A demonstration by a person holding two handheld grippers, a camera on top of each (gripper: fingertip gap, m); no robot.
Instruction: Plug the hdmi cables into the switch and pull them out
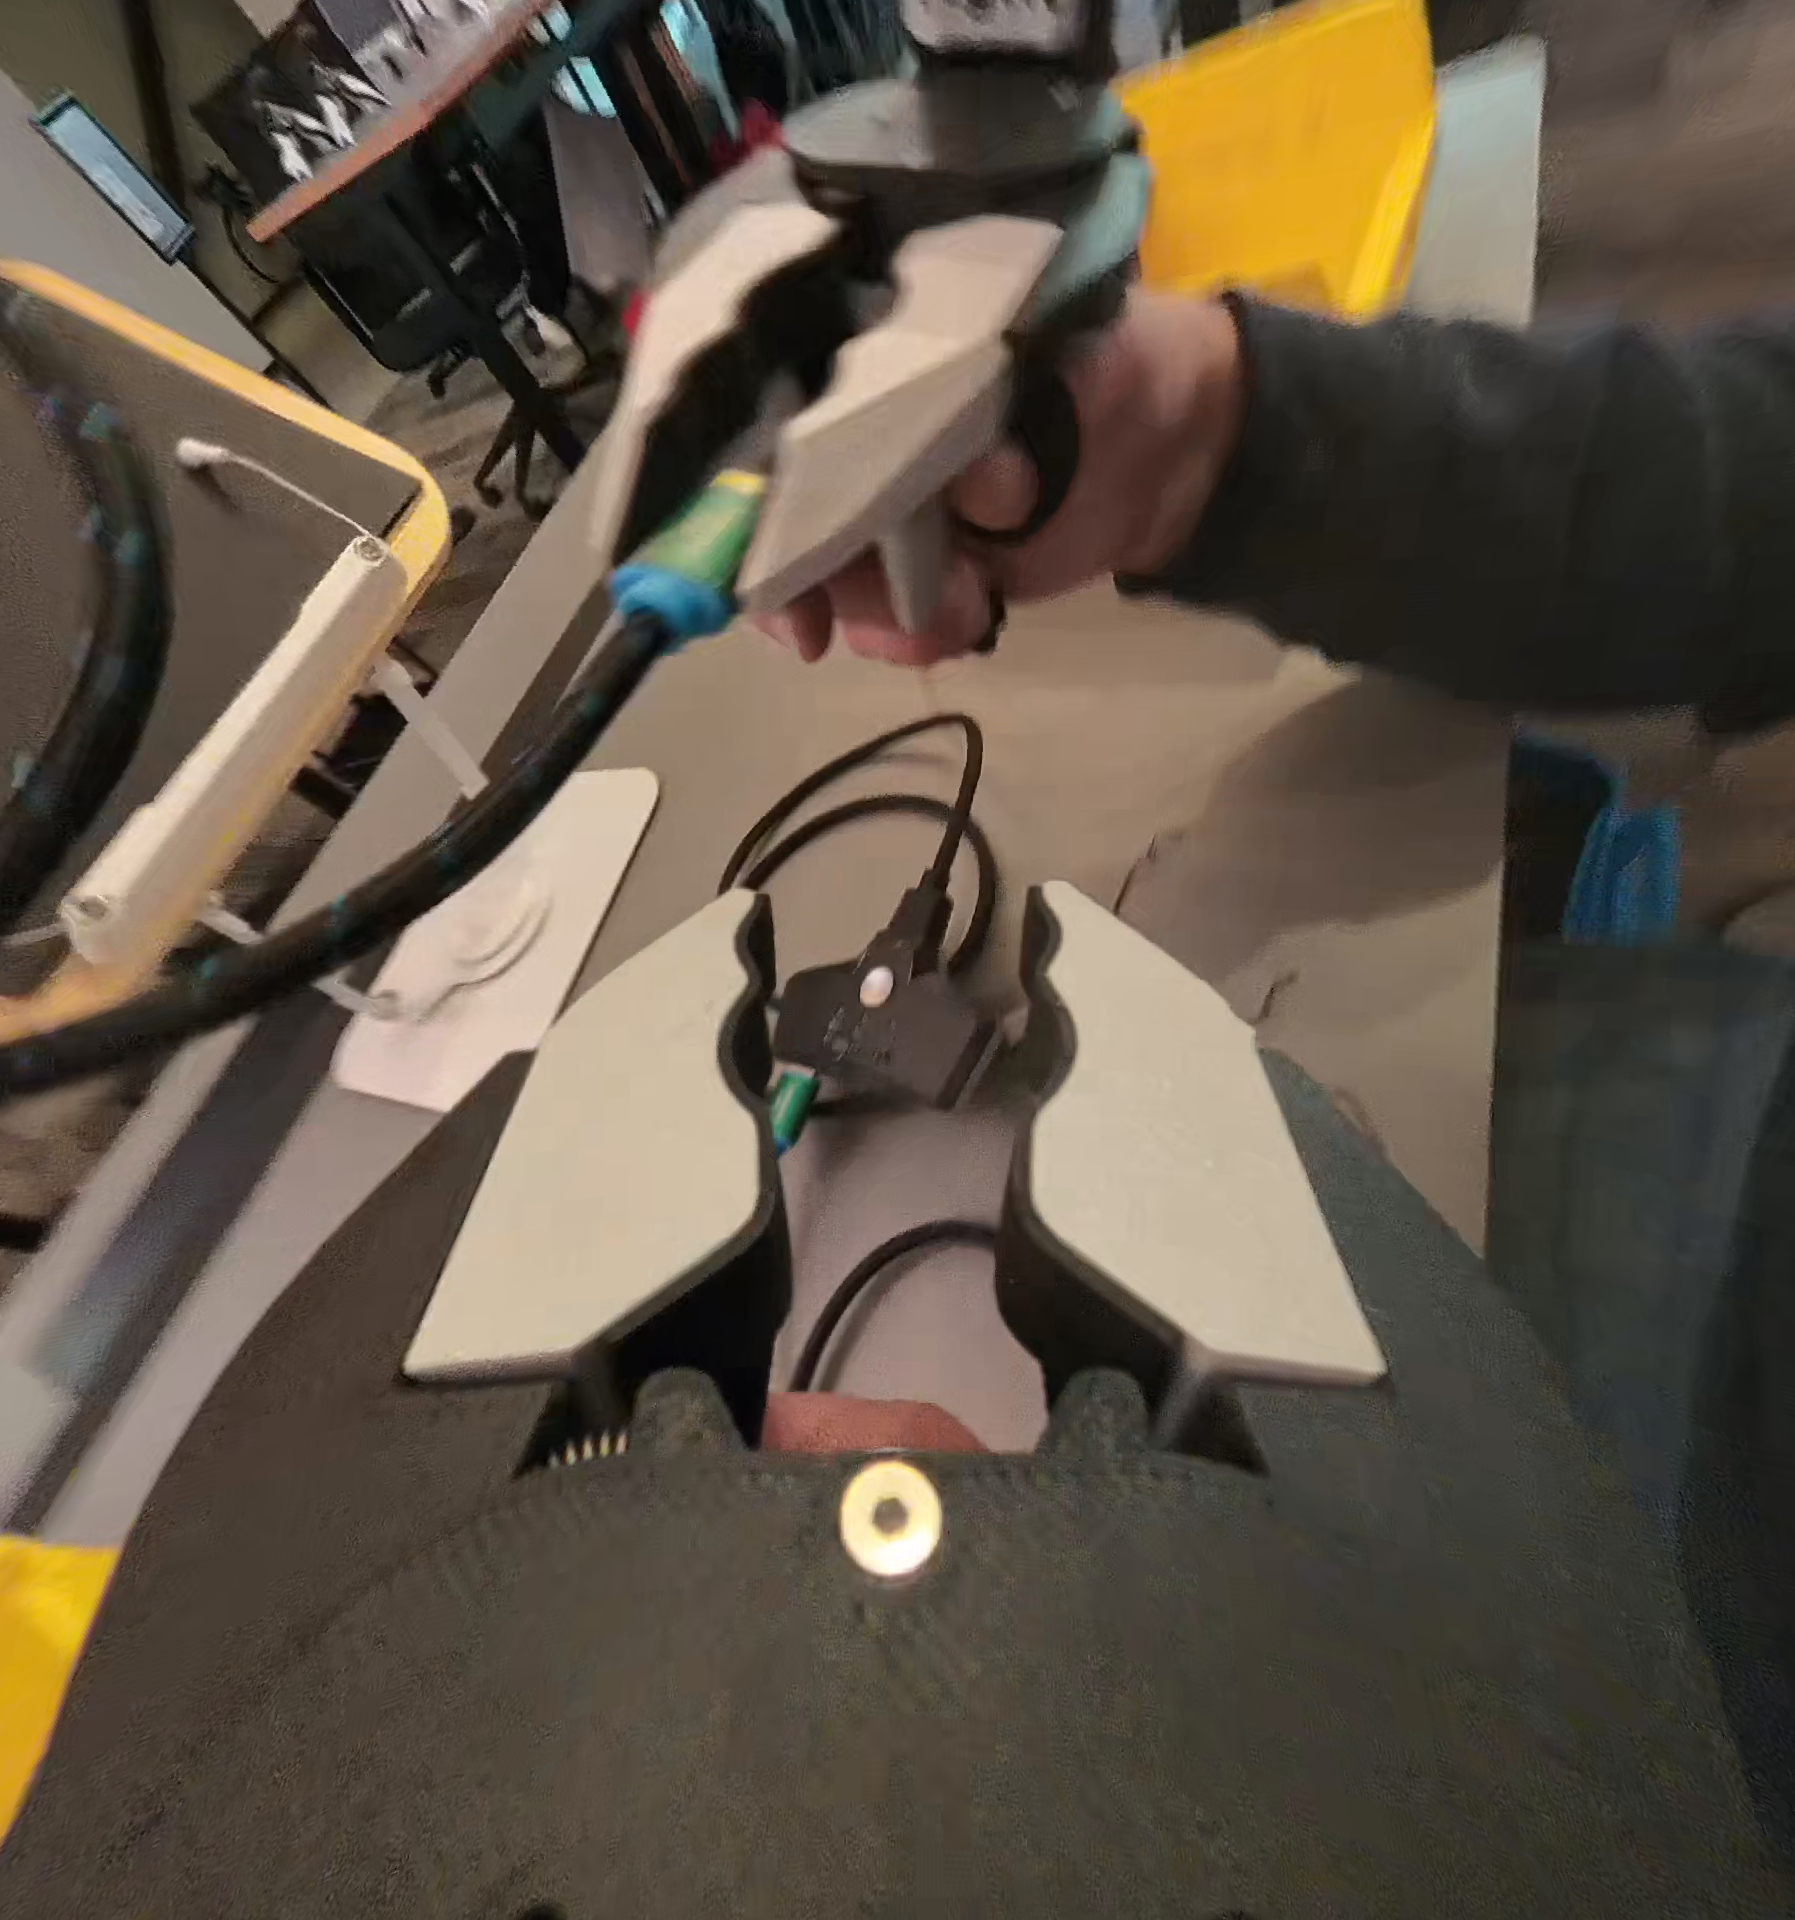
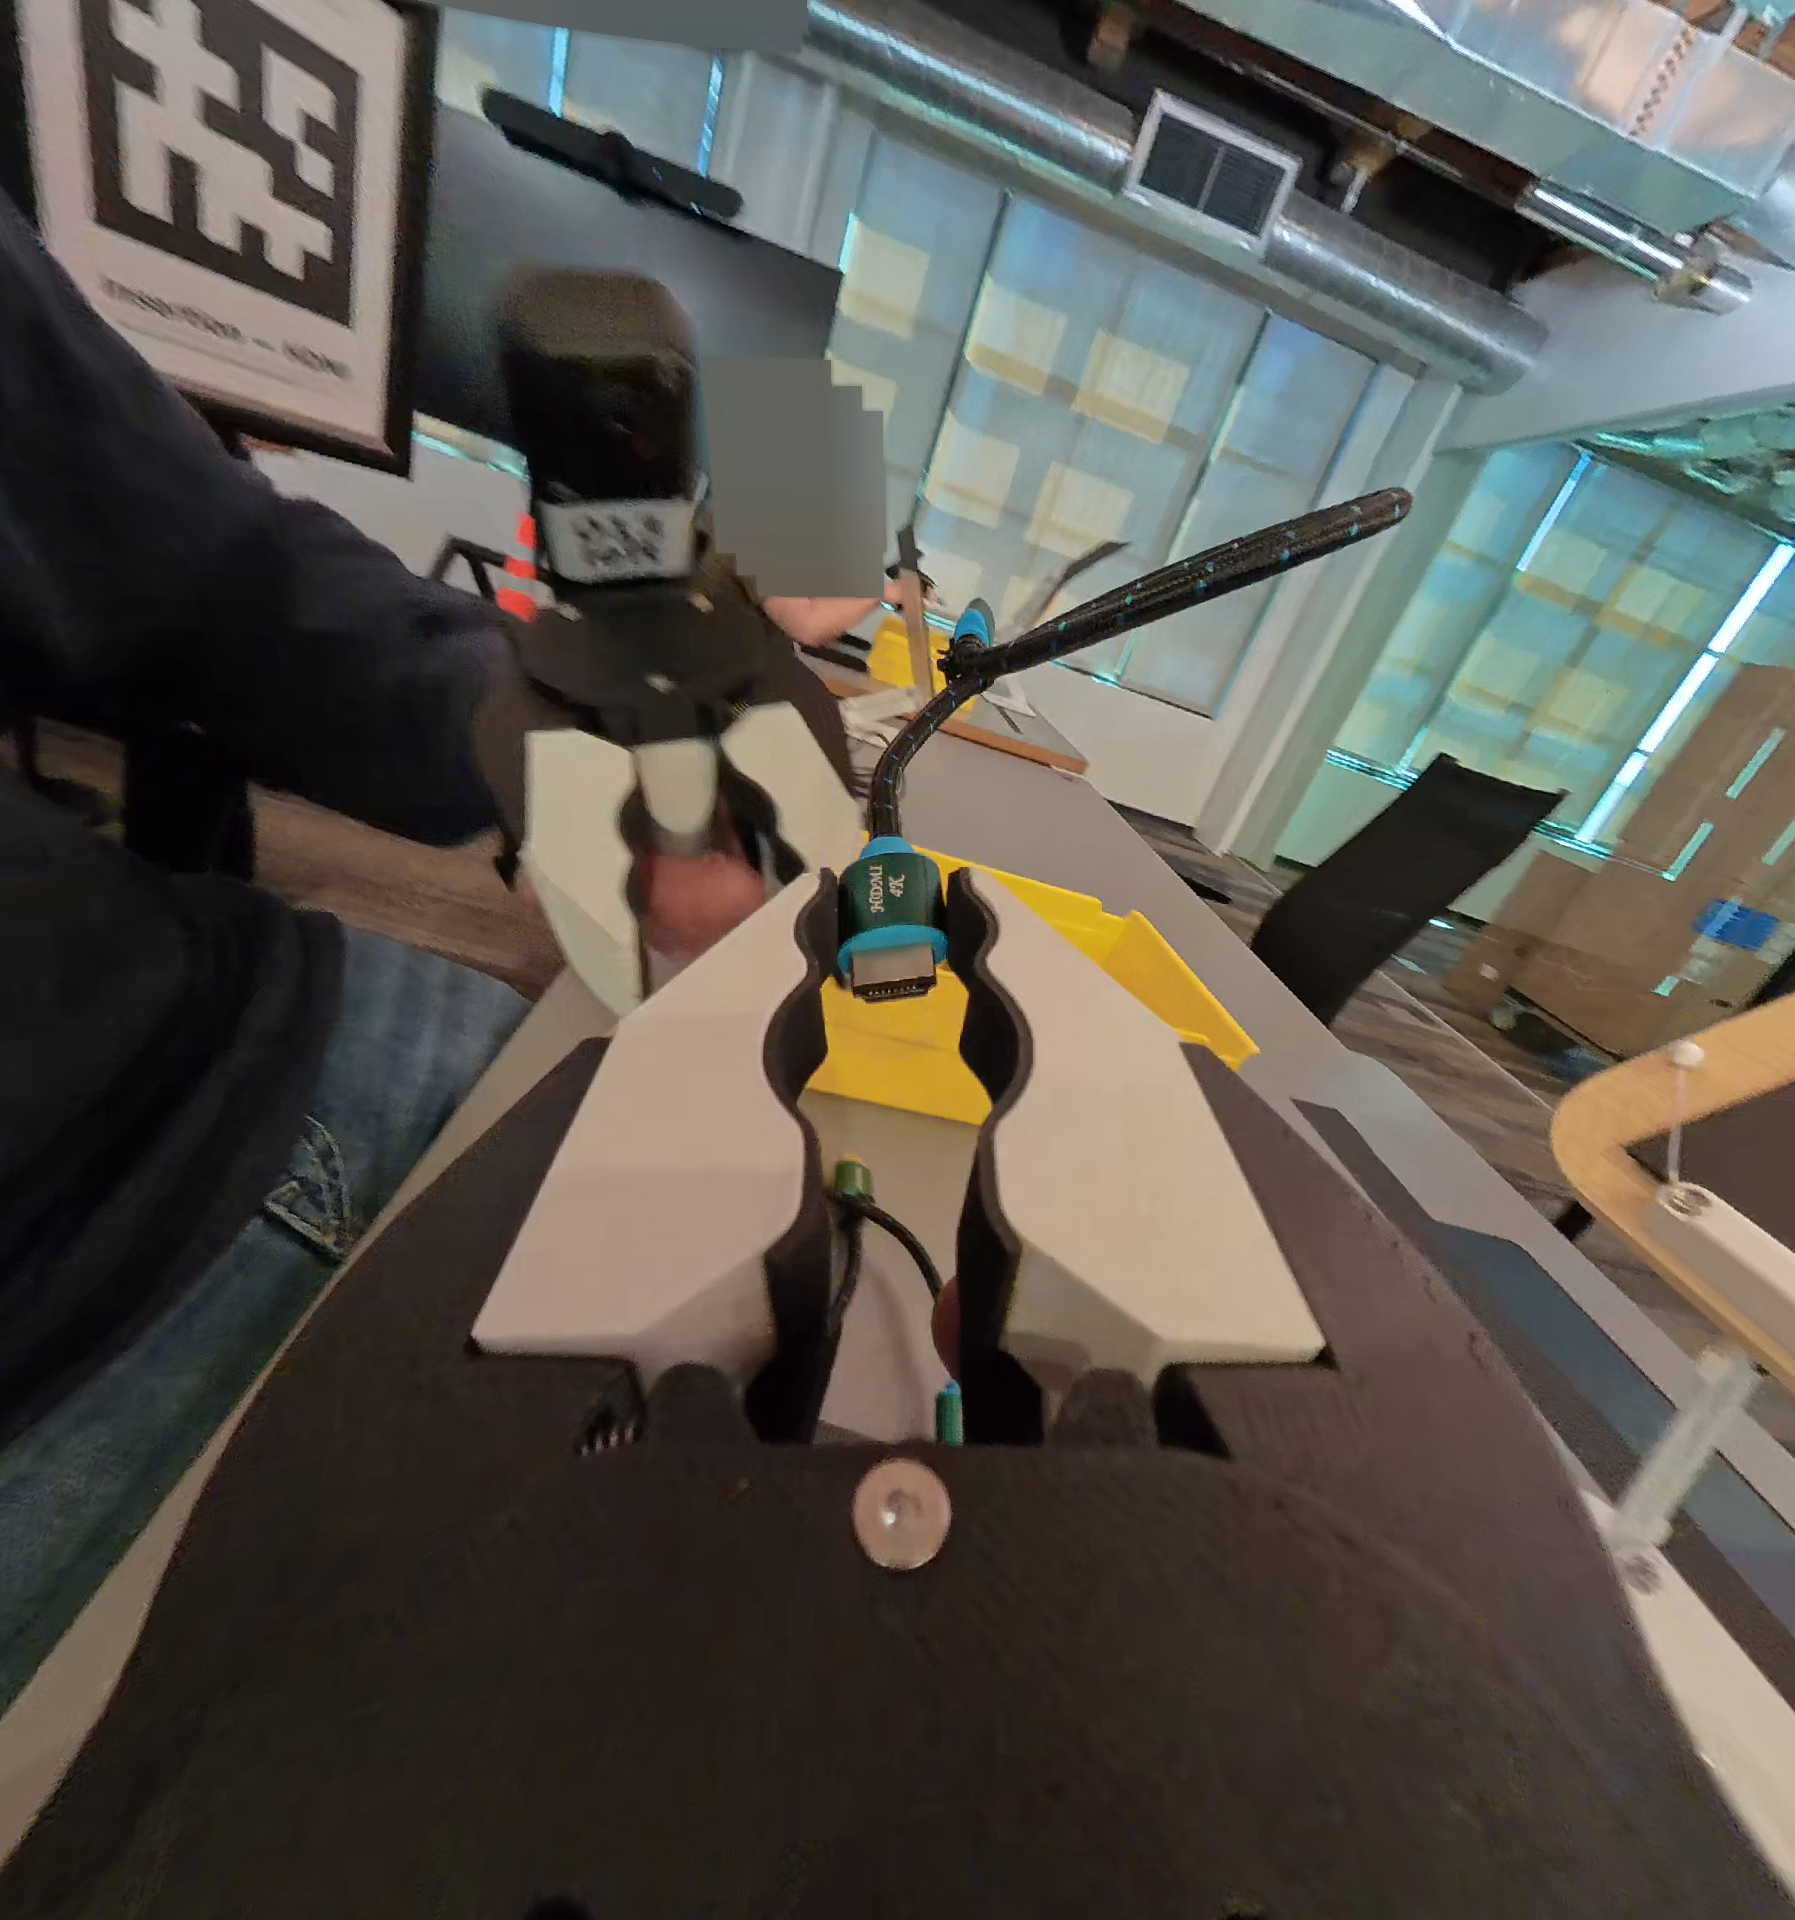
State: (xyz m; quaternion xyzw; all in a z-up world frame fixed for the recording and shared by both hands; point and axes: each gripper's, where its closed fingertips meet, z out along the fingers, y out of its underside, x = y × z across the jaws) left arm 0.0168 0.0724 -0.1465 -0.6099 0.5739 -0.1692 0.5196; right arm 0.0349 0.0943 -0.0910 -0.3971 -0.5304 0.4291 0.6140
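Right gripper point(image 2: 888, 940): my fingers clenched on green HDMI plug point(image 2: 888, 914), raised well above the switch point(image 1: 877, 1023).
Left gripper point(image 1: 898, 997): released, straddling switch on table point(image 1: 1132, 748).
Risk: plug tilted in grip; could jam at port.

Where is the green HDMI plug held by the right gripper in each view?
Left wrist view: upper middle, green HDMI plug between the fingers of the far right gripper, above the switch.
Right wrist view: centre, plug clamped at the fingertips, metal end facing the camera.
Shared landmark: its black braided cable.
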